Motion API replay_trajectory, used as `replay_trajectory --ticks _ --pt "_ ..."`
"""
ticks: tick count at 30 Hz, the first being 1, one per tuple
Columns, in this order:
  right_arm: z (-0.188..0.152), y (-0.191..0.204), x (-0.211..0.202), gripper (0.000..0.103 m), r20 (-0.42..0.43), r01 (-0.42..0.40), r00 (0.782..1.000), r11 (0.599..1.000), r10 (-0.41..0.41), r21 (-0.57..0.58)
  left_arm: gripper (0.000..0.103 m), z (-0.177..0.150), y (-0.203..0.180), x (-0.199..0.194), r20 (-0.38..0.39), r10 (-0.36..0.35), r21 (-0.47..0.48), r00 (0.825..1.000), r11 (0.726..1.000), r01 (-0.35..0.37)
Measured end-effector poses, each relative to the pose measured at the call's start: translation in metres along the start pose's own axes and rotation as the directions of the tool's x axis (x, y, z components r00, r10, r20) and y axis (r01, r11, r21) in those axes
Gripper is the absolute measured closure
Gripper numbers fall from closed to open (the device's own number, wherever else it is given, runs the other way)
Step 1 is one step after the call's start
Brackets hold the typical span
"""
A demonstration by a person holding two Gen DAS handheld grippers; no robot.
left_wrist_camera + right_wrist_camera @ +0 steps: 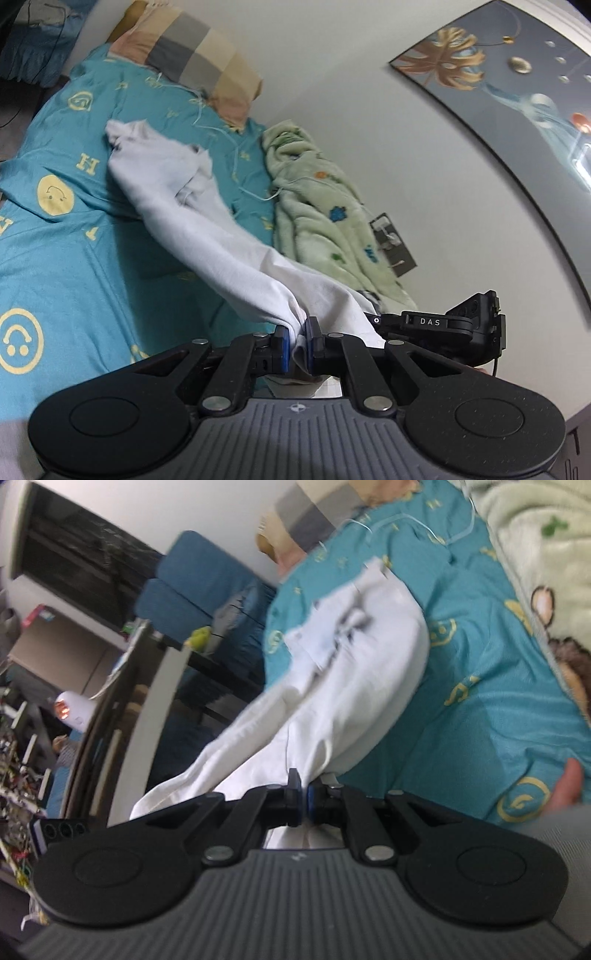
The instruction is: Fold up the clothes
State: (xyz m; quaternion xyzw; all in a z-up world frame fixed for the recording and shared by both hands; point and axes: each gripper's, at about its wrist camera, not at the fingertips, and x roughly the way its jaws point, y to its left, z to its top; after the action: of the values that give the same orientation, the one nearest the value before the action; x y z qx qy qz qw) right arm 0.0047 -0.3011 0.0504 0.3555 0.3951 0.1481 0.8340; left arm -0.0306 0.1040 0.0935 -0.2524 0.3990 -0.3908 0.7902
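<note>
Left claw (297, 341) is clamped tight, blue pads squeezed on a bunched fold of the white garment (207, 229), cloth spilling out between the two fingers and down behind them. From that pinch the garment runs away in a long, loosely twisted band, its near part lifted, its far end crumpled on the teal bedspread (74, 258) with the yellow smiley faces and letters. Just beside it, toward the wall, lies a pale green fleece blanket (314, 206), and a checked pillow (192, 59) sits at the head of the bed. The other claw's black body (454, 328) pokes in at the right, close by, partly behind the cloth.

Over to the right wrist view: the right claw (302, 799) is all but closed, only a sliver of gap between the pads, and the white garment (354, 686) comes right down to the fingertips and shows again behind the fingers. It seems pinched on an edge of the cloth, though the contact itself is narrow and hard to make out. The garment stretches up across the teal bedspread (480, 701), and the picture is blurred. A hand (565, 786) shows at the right edge.
</note>
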Motion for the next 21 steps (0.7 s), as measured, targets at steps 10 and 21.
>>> replay_trajectory --ticks 10,21 --pt "-0.054 0.002 -0.051 0.097 0.019 -0.055 0.998 0.997 0.056 -0.047 0.094 -0.056 -0.027 -0.031 0.031 -0.045 0.035 0.999 0.998 0.044" --pt "0.019 0.006 -0.012 0.096 0.133 -0.035 0.99 0.998 0.042 -0.053 0.094 0.029 -0.004 0.017 0.134 0.042 0.08 0.99 0.995 -0.053"
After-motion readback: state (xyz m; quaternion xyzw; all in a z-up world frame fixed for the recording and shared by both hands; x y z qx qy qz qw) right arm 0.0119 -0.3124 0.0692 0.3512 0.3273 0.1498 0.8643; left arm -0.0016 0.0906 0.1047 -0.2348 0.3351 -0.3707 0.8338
